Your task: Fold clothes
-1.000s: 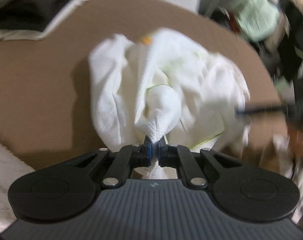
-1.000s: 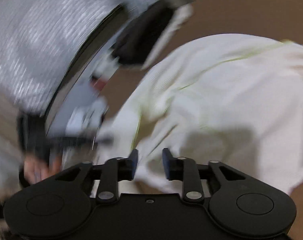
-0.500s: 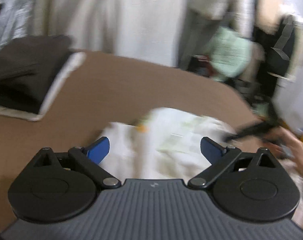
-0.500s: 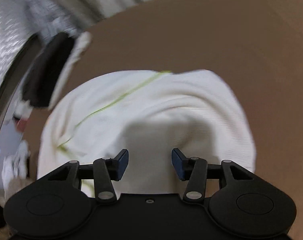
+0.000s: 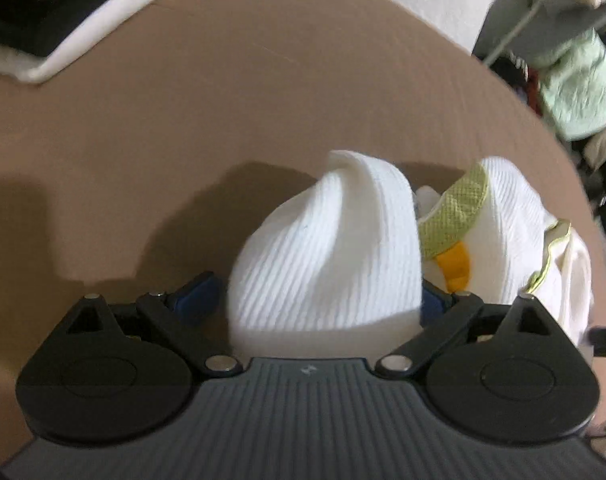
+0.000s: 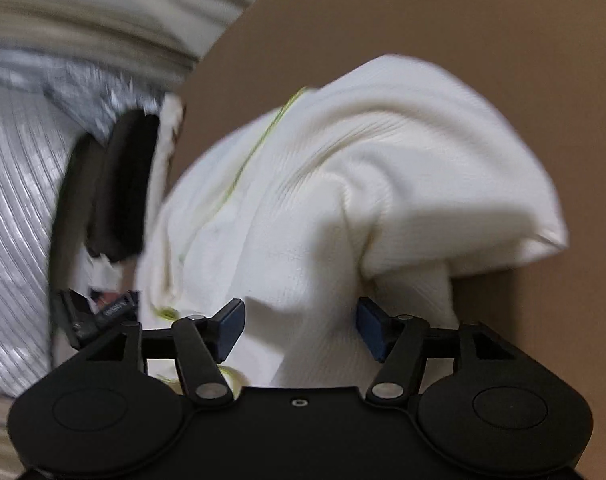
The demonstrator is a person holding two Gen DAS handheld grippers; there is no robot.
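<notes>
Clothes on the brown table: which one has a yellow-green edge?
The crumpled white garment in front; its trim is yellow-green. The folded dark garment at the far corner shows none.

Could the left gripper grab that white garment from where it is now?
Probably yes. The left gripper stands wide open with a raised fold of the white garment already between its fingers, and nothing blocks it on the brown table.

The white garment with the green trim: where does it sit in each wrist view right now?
Left wrist: white garment bunched at lower centre, between the open fingers, trim to the right.
Right wrist: white garment fills the centre, a fold between the opening jaws.
Shared landmark: brown table.
</notes>
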